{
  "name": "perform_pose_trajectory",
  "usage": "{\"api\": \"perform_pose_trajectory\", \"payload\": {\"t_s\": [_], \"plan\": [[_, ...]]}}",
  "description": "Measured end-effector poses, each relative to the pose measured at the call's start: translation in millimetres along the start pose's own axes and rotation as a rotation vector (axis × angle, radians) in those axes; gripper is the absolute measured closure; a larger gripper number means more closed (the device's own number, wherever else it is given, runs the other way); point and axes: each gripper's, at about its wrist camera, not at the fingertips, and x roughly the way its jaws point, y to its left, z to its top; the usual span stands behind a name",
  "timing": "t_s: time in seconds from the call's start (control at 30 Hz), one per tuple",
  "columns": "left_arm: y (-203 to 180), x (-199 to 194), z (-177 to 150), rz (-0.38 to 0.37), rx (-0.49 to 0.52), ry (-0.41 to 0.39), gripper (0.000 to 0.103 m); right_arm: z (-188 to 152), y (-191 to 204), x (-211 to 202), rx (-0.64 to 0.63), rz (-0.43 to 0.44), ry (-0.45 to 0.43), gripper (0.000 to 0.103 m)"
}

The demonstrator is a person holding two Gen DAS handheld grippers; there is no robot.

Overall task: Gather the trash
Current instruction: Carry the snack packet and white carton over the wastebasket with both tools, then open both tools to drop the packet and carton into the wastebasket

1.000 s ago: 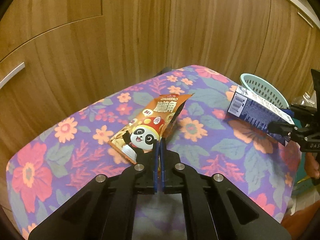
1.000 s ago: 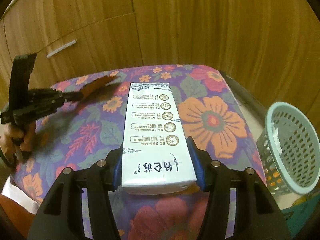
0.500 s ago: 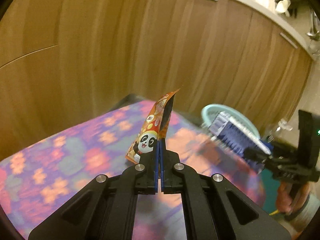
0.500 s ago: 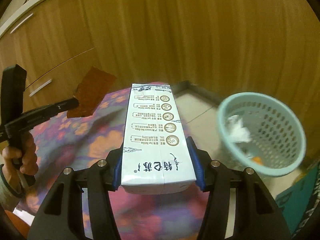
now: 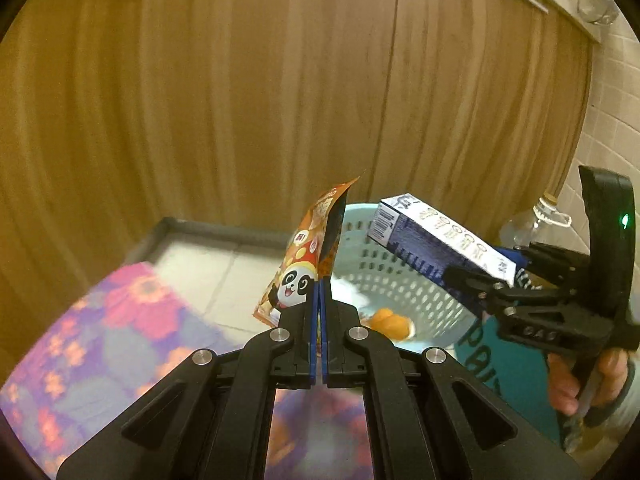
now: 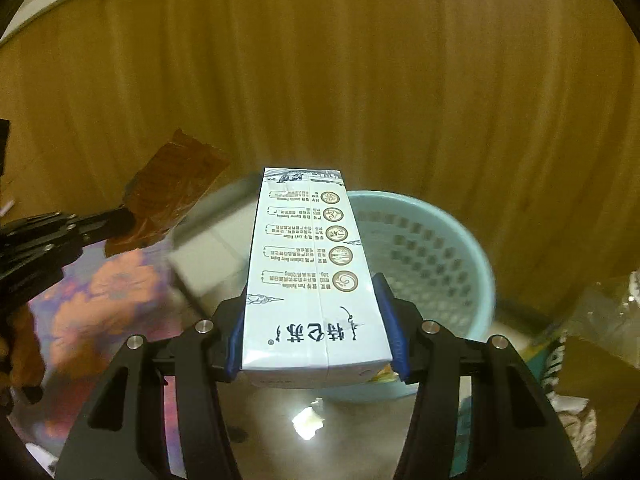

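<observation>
My left gripper (image 5: 319, 312) is shut on an orange panda snack wrapper (image 5: 310, 256) and holds it upright at the near rim of a light-blue mesh waste basket (image 5: 400, 280). My right gripper (image 6: 316, 316) is shut on a white and blue milk carton (image 6: 312, 268), held flat above the basket (image 6: 424, 256). In the left wrist view the carton (image 5: 436, 240) hangs over the basket's right side. In the right wrist view the wrapper (image 6: 168, 196) and left gripper (image 6: 116, 220) are at the left. The basket holds white paper and an orange scrap (image 5: 390, 322).
The flower-patterned tablecloth (image 5: 108, 340) lies at the lower left. Wooden cabinet doors (image 5: 280, 80) stand behind the basket. A teal bag (image 5: 504, 372) and a clear bottle (image 5: 532, 224) are to the basket's right. The floor is tiled (image 5: 224, 264).
Both grippers have swung right, off the table toward the basket, carrying the wrapper and the carton. The basket is now directly below and in front of them.
</observation>
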Motion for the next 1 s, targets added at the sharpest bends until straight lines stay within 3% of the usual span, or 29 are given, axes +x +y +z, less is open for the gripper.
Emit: {"api": "perform_pose_trajectory", "payload": {"t_s": [0.23, 0.47, 0.6, 0.67, 0.77, 0.93, 1.0], "plan": [[-25.2, 63.0, 12.7, -0.046, -0.068, 0.067, 0.103, -3.4, -38.2, 33.9, 0.089, -0.099, 0.078, 0.052], [-36.0, 96.5, 12.6, -0.038, -0.129, 0.099, 0.102, -4.7, -49.5, 66.0, 0.144, -0.098, 0.148, 0.052], [-33.8, 95.4, 11.9, -0.051, -0.162, 0.083, 0.087, -11.1, -48.4, 66.2, 0.176, -0.066, 0.146, 0.050], [-33.8, 95.2, 11.0, -0.062, -0.163, 0.085, 0.085, -12.4, -49.8, 63.1, 0.181, -0.066, 0.138, 0.048], [-34.1, 92.9, 11.5, -0.072, -0.167, 0.075, 0.066, -12.4, -51.9, 56.9, 0.190, -0.069, 0.133, 0.046], [-40.1, 86.1, 8.7, -0.063, -0.153, 0.053, 0.065, -10.1, -50.6, 46.4, 0.190, -0.064, 0.114, 0.046], [-41.4, 81.0, 7.4, -0.055, -0.150, 0.039, 0.059, -9.6, -48.1, 39.8, 0.186, -0.056, 0.102, 0.046]]}}
